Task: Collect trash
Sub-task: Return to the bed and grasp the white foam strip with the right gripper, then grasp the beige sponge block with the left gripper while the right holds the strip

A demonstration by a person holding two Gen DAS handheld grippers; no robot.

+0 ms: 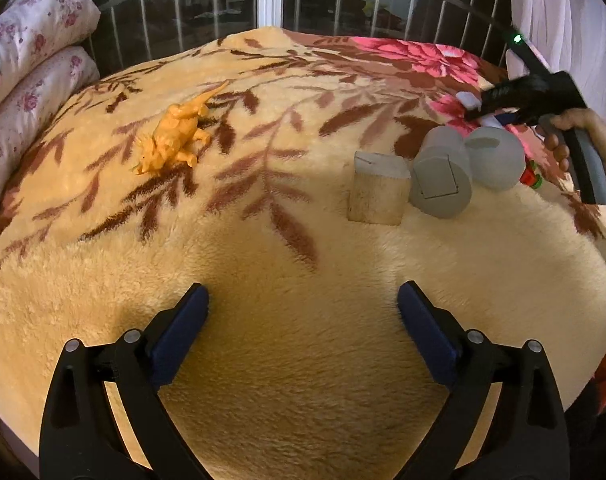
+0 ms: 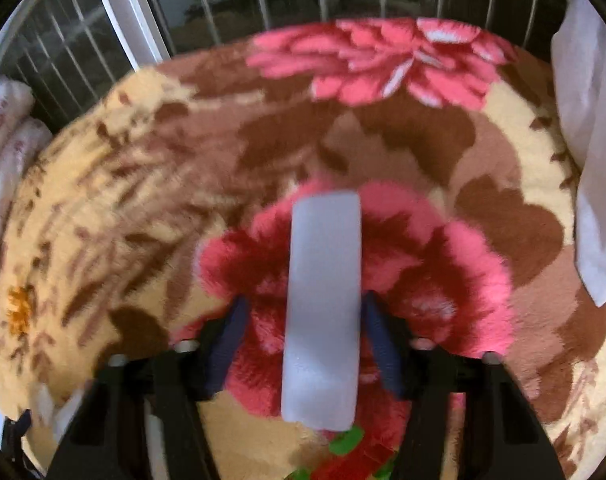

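Plush fleece blanket (image 1: 303,240), cream with brown leaf sprays and pink flowers, covers the bed under both my tools.

Left gripper (image 1: 303,320): black arms, dark blue pads, jaws spread wide over bare fleece, nothing between them.

Right gripper (image 2: 305,344): same build, jaws narrow. White slab (image 2: 323,304), matte, foam-like, long with rounded corners, stands between the pads above a pink flower; the view is blurred and I cannot tell whether the pads press on it. From my left view the slab (image 1: 469,101) shows at the tool's tip, my hand (image 1: 579,132) on its grey handle.

Orange plastic dinosaur (image 1: 179,136), horned, lies on its side, well apart from the rest.

Pale block (image 1: 377,188), squarish, rough-sided, just beside a grey cylinder (image 1: 441,180) with a square panel on its end, and a grey dome (image 1: 495,156).

No readable writing anywhere.
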